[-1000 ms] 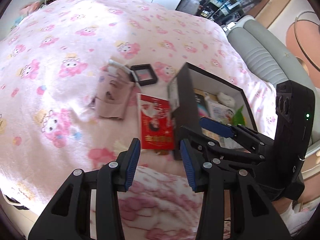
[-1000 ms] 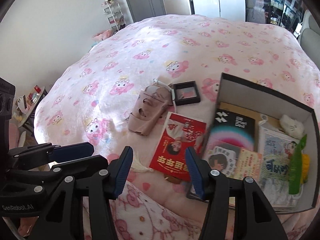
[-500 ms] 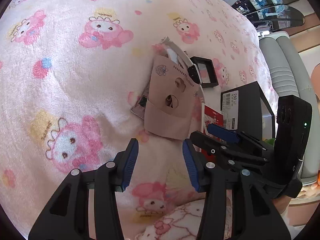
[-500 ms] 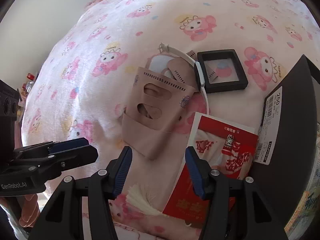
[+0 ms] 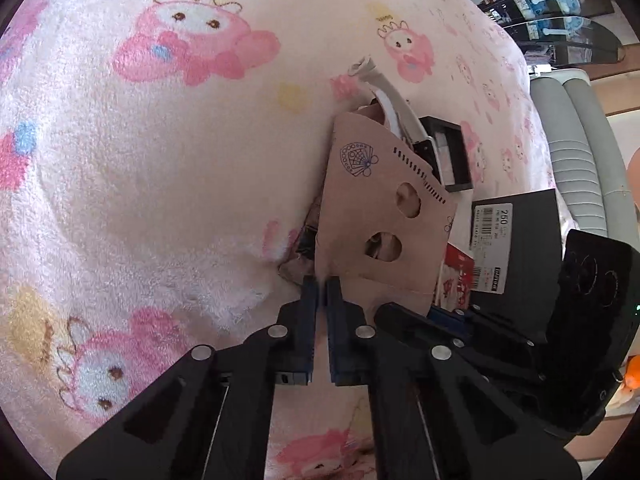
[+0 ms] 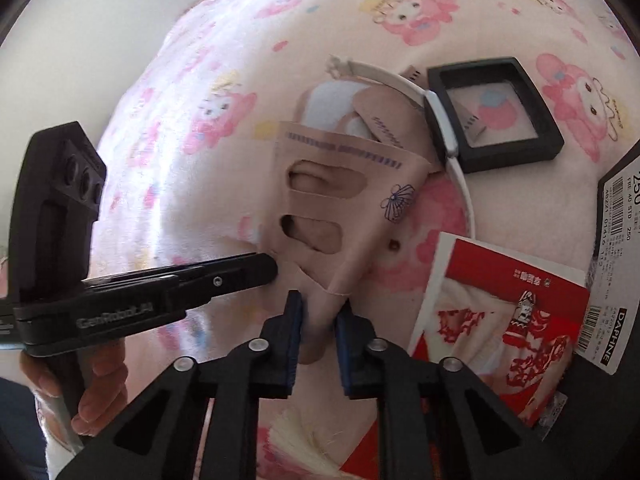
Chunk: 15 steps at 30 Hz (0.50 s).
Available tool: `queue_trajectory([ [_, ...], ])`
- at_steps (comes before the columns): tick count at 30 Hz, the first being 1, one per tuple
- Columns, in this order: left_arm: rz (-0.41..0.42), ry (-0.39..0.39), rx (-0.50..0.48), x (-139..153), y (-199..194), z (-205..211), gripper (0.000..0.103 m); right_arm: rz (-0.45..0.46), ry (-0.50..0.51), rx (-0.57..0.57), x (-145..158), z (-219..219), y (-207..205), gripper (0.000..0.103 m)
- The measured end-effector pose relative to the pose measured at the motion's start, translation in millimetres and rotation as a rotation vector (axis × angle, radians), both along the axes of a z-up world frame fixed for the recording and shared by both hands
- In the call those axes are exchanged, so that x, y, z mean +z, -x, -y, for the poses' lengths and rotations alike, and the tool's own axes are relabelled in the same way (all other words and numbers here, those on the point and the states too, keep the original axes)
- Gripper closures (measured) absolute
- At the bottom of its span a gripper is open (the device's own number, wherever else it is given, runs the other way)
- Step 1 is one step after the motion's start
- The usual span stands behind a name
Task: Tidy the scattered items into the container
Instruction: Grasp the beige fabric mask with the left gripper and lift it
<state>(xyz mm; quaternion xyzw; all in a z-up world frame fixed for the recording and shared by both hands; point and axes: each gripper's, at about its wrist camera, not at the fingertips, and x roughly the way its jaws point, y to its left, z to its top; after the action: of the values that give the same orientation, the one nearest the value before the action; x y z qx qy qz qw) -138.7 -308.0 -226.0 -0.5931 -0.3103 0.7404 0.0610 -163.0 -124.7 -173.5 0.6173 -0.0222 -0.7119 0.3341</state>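
A beige fabric face band with two cut-out holes lies on the pink cartoon blanket. My left gripper is shut on the band's near left corner. In the right wrist view that gripper comes in from the left and meets the band at its edge. My right gripper has the band's narrow lower end between its blue pads. Its jaws are closing and press on the fabric. The black box stands at the right edge.
A red booklet lies against the box. A black square frame case and a white band sit just beyond the beige band. A cream tassel lies under my right gripper. A grey padded seat stands past the bed.
Both grippers dropped toward the blanket and went from wide open to closed, the left on the band's corner, the right on its lower end.
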Motion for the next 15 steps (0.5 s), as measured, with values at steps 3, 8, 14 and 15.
queue_trajectory([
  [3, -0.035, 0.040, 0.005, 16.5, -19.5, -0.6, 0.101, -0.001, 0.044, 0.024, 14.6, -0.4, -11.5, 0.095],
  [8, -0.143, -0.053, -0.011, 50.0, -59.8, 2.1, 0.094, -0.021, 0.132, 0.107, 54.4, 2.0, -40.3, 0.095],
  [14, -0.165, -0.028, 0.088, 60.0, -77.2, 28.2, 0.077, -0.115, 0.079, 0.154, 68.7, 22.5, -54.7, 0.095],
  [15, -0.157, -0.033, 0.082, 56.8, -74.3, 29.3, 0.075, -0.131, 0.066, 0.127, 69.1, 18.8, -52.3, 0.095],
])
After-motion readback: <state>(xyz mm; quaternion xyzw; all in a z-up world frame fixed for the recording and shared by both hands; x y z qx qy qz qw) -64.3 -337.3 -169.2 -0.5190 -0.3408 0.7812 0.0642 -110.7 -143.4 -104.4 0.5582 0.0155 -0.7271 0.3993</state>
